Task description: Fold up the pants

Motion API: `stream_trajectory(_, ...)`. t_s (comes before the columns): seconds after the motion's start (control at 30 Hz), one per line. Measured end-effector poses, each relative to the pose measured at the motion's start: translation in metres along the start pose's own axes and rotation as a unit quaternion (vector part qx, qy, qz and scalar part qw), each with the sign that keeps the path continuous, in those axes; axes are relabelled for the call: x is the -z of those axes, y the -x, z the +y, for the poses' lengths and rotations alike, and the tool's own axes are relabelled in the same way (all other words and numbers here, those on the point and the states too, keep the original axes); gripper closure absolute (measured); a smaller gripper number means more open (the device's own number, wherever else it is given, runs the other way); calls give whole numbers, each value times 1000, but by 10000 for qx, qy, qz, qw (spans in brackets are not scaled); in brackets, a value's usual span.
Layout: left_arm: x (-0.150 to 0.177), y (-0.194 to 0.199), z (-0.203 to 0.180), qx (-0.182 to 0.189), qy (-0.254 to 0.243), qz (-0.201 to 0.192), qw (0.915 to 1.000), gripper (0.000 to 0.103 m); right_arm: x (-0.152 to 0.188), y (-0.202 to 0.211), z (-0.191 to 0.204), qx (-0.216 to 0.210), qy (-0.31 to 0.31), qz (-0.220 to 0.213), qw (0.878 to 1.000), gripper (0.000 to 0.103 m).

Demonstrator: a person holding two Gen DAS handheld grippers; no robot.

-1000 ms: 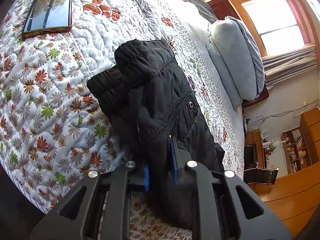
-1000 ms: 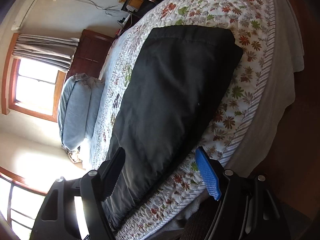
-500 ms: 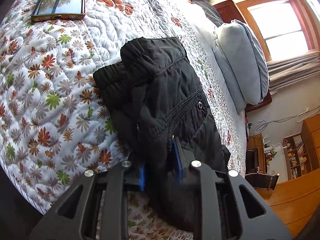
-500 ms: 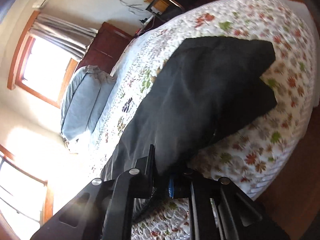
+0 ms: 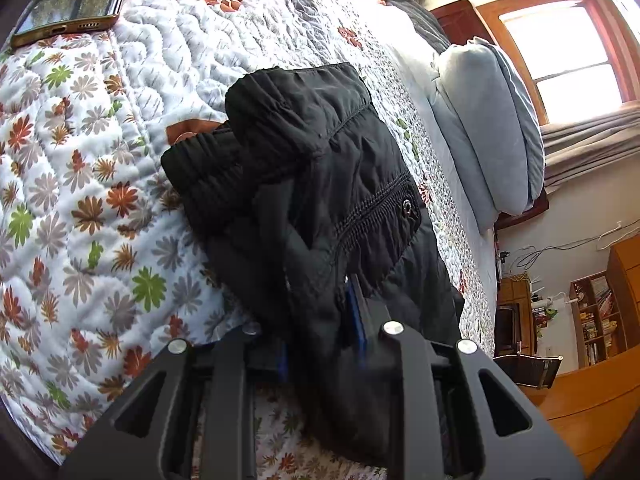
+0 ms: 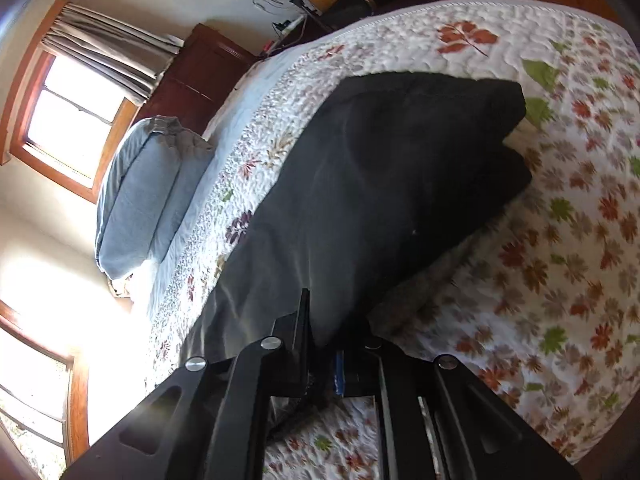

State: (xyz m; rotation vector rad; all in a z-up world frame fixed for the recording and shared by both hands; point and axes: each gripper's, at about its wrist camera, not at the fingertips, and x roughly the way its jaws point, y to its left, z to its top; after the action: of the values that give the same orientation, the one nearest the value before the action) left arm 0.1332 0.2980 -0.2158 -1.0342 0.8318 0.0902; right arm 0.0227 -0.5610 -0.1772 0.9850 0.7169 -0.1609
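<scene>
Both tongs are clamped on the black pants (image 5: 320, 184), which lie along the leaf-print quilt (image 5: 80, 216) on the bed. Left gripper (image 5: 320, 320) pinches a bunched fold near the pocket end; right gripper (image 6: 322, 344) nips the near edge of the pants (image 6: 380, 184), cloth stretching ahead of it

1. The pants (image 5: 328, 184) are black, of a slightly shiny, padded-looking fabric, lying on the floral quilted bed.
2. In the left wrist view the gathered waistband end is doubled over itself in two bunched layers (a small metal snap shows beside a ribbed seam).
3. In the right wrist view the pants (image 6: 380, 184) stretch as a long, smooth dark panel, the far end folded into two stacked layers.
</scene>
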Motion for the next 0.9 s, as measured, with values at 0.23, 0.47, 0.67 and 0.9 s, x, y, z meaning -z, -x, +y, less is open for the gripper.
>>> stream_trajectory(0.23,5,18,-2,-77,-5,20,10000,75,-8,17,-40,-540,-877,-449,9937,41)
stream_trajectory(0.47,25,45,-20,-254,-177,-78,9995,60,-24,1,-57,-795,-1345,-511,9864,55)
stream_trajectory(0.67,42,59,-55,-357,-910,-126,9951,32,-32,-1,-44,-470,-978,-624,9921,86)
stream_trajectory(0.9,60,65,-87,-183,-1424,38,9896,15,-25,27,77,592,1224,-1326,9818,92)
